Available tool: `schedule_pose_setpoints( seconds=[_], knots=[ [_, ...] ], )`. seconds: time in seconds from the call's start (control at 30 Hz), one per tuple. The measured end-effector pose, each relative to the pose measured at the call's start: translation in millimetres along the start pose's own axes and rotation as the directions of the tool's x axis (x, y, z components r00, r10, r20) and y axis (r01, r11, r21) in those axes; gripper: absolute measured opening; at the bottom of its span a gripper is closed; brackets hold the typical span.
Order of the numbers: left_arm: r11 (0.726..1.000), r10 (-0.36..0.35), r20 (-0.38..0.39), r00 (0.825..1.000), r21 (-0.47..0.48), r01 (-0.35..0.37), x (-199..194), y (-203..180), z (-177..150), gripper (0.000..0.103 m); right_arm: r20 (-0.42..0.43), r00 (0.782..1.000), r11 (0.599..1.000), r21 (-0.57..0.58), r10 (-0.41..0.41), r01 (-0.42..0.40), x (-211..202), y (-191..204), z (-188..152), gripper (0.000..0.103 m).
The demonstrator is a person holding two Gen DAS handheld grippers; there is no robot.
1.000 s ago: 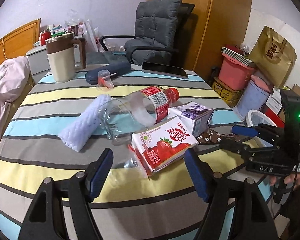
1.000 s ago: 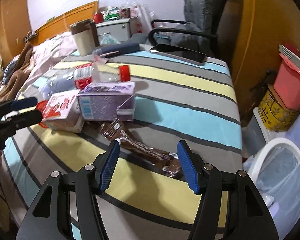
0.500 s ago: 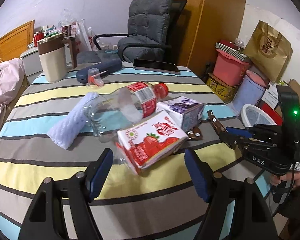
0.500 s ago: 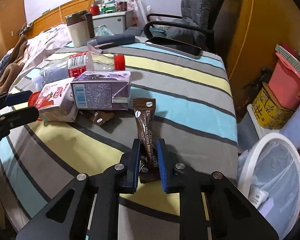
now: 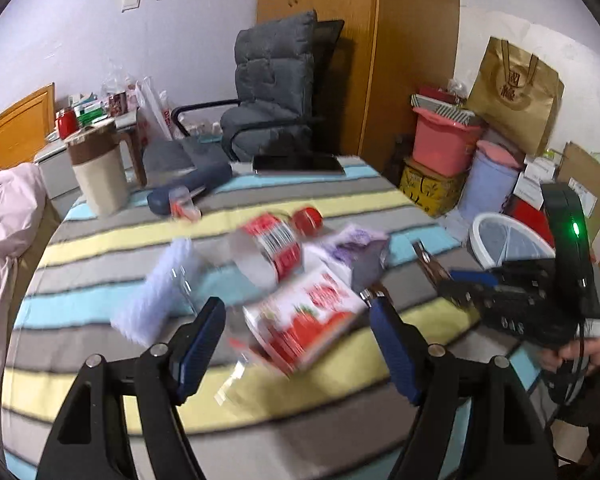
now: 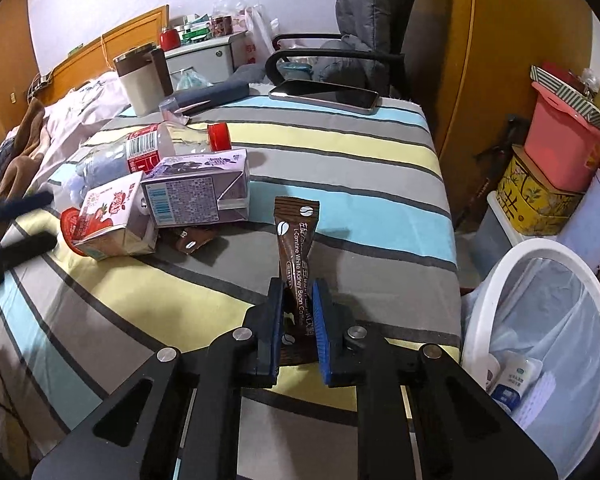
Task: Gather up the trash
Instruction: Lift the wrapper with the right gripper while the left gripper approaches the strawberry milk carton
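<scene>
Coffee sachet [image 6: 296, 264] lifted upright, R gripper [image 6: 298, 320] clamped, L gripper [image 5: 296, 340] apart.

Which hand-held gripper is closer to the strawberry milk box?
The left hand-held gripper. Its open fingers sit on either side of the strawberry milk box. The right hand-held gripper is off to the side, squeezing a brown coffee packet near the white bin.

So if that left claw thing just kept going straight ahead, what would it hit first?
Most likely the strawberry milk carton, which lies just beyond the open left gripper; blur makes depth uncertain.
</scene>
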State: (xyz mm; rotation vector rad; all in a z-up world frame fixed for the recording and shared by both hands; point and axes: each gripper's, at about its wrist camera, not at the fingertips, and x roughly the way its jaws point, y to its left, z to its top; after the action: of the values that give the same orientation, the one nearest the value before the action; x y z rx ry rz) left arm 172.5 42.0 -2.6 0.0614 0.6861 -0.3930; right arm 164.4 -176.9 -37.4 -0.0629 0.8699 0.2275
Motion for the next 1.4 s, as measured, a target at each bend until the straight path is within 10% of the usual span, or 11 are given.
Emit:
schedule_pose_setpoints(
  seconds=[0.7,1.4],
  knots=[
    [0.964,-0.142,-0.189,0.972,0.195,0.179,29,-40,-17,0.080,0.003,1.000,0.999,0.034,0.023,-0.023,-1,-6,-6,0.017],
    [0.989,-0.042,-0.180,0.983,0.133,0.067,50,-42,-13,0.063,0.023,0.999,0.998,0.055,0.024,-0.026,-7,-8,-8,0.017]
  ],
)
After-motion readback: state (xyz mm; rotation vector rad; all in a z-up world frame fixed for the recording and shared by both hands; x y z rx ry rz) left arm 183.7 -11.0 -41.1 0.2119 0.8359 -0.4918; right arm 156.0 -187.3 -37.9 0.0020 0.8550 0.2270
